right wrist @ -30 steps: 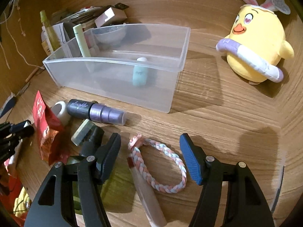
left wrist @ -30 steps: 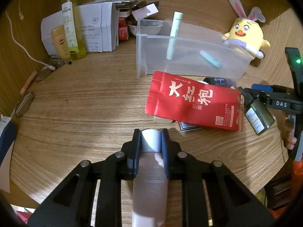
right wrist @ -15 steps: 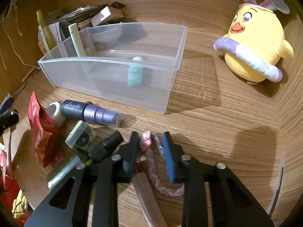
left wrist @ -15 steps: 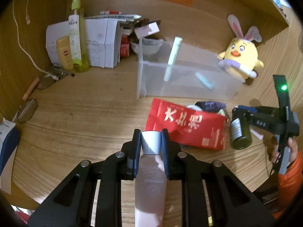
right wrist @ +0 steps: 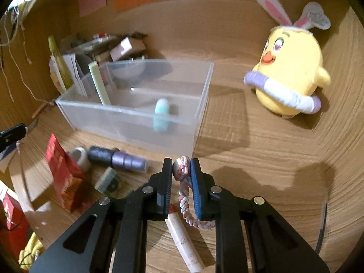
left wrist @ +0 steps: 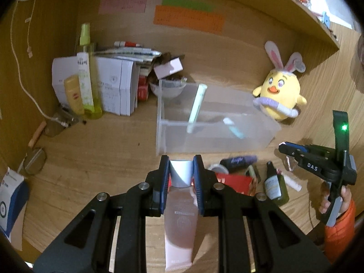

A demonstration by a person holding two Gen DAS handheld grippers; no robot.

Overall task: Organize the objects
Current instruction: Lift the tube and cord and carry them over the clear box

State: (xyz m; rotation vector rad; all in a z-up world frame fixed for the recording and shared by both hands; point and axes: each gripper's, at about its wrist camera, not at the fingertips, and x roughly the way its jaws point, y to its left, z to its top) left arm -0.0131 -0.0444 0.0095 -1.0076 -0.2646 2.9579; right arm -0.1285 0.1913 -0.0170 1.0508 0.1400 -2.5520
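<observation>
Both grippers clamped: left (left wrist: 181,175) on pink tube (left wrist: 180,223), cap forward; right (right wrist: 181,172) on braided band (right wrist: 185,192).

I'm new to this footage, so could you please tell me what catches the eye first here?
The yellow plush chick with bunny ears stands out on the wooden desk, right of the clear plastic bin. Up close, the left gripper clamps a pink squeeze tube, and the right gripper pinches a braided pastel hair tie.
</observation>
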